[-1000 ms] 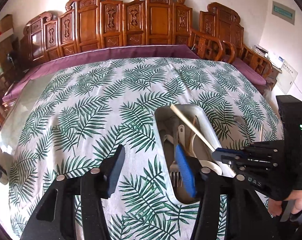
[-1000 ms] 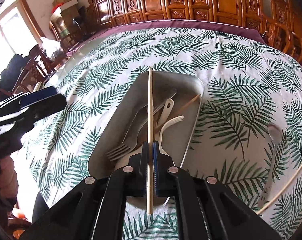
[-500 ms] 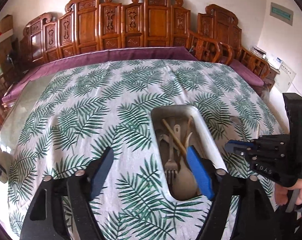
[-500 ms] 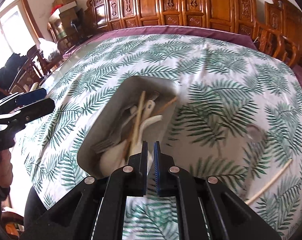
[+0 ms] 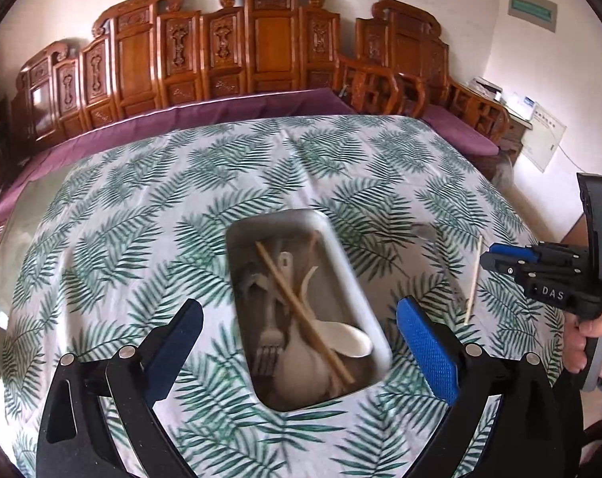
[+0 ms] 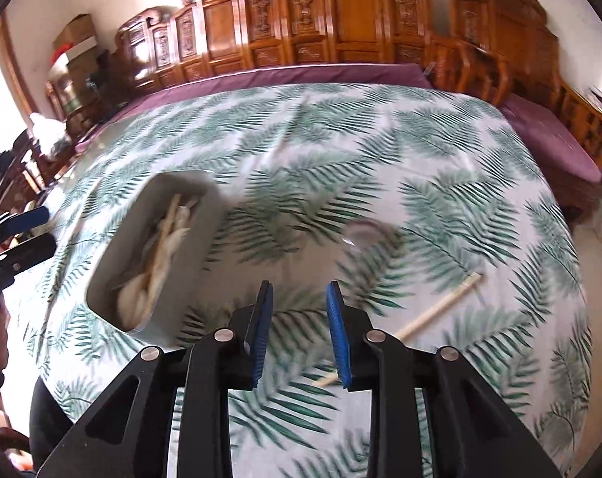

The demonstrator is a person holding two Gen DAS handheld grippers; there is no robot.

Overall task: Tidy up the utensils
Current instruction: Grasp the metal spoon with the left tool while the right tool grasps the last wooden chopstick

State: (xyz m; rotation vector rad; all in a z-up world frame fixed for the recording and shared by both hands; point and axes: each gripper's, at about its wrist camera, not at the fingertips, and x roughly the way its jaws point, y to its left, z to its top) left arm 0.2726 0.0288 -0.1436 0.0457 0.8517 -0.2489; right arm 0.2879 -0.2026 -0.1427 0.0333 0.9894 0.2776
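Note:
A grey metal tray [image 5: 356, 275] sits on the leaf-print tablecloth and holds a chopstick [image 5: 301, 310], a fork, spoons and other utensils. It also shows in the right wrist view [image 6: 197, 247]. My left gripper [image 5: 301, 342] is wide open above the tray's near end, empty. My right gripper [image 6: 299, 334] is open and empty, right of the tray; it shows in the left wrist view [image 5: 500, 259]. A loose chopstick [image 6: 432, 312] [image 5: 473, 279] lies on the cloth just right of it. A metal spoon [image 6: 364, 235] lies beyond it.
The table [image 5: 141, 199] has a purple under-cloth [image 5: 221, 111] along its far edge. Carved wooden chairs [image 5: 261, 47] line the wall behind it. More chairs and boxes [image 6: 73, 47] stand at the left.
My right gripper let go of the chopstick, which now lies in the tray, then swung right and opened. My left gripper opened wider and drew back from the tray.

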